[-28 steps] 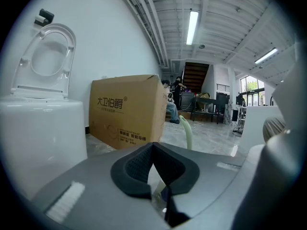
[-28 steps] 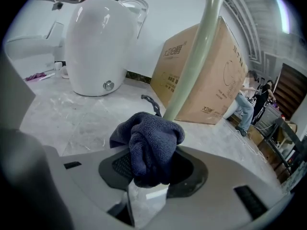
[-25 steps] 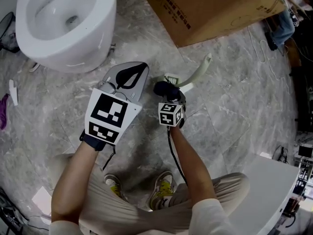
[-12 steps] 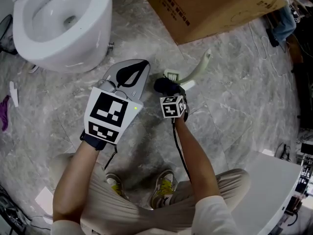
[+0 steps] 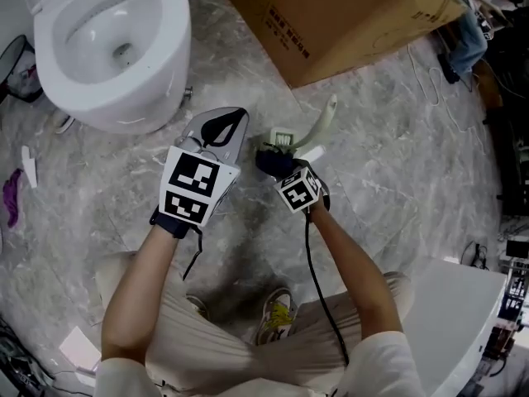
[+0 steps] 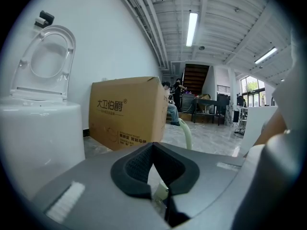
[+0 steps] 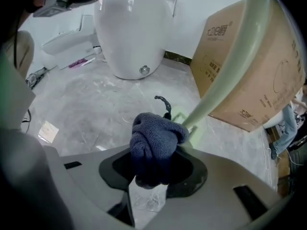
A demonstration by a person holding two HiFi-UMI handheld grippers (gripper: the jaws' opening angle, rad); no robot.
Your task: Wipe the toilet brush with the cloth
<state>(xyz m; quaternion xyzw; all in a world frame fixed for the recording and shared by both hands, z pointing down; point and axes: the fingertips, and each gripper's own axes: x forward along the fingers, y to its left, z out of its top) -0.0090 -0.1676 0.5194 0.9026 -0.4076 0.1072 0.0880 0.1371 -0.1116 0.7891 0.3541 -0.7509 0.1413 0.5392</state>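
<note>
A pale green toilet brush (image 5: 321, 122) rests with its head on the grey marble floor, its curved handle slanting up toward the cardboard box. My right gripper (image 5: 277, 165) is shut on a dark blue cloth (image 5: 271, 162), which presses against the lower handle just by the brush head. In the right gripper view the bunched cloth (image 7: 153, 143) fills the jaws and the brush handle (image 7: 225, 75) runs up past it. My left gripper (image 5: 238, 116) hovers to the left of the brush head, apart from it, jaw tips meeting. In the left gripper view the handle (image 6: 188, 134) rises behind the shut jaws.
A white toilet (image 5: 157, 64) stands at the upper left and a large cardboard box (image 5: 347, 15) at the top. Cables (image 5: 434, 73) lie at the right, a white cabinet (image 5: 463, 321) at the lower right. A purple object (image 5: 10, 197) lies at the left edge. The person's shoes (image 5: 277, 317) are below.
The right gripper has twisted slightly, keeping the cloth against the brush's lower handle. The left gripper has hardly moved.
</note>
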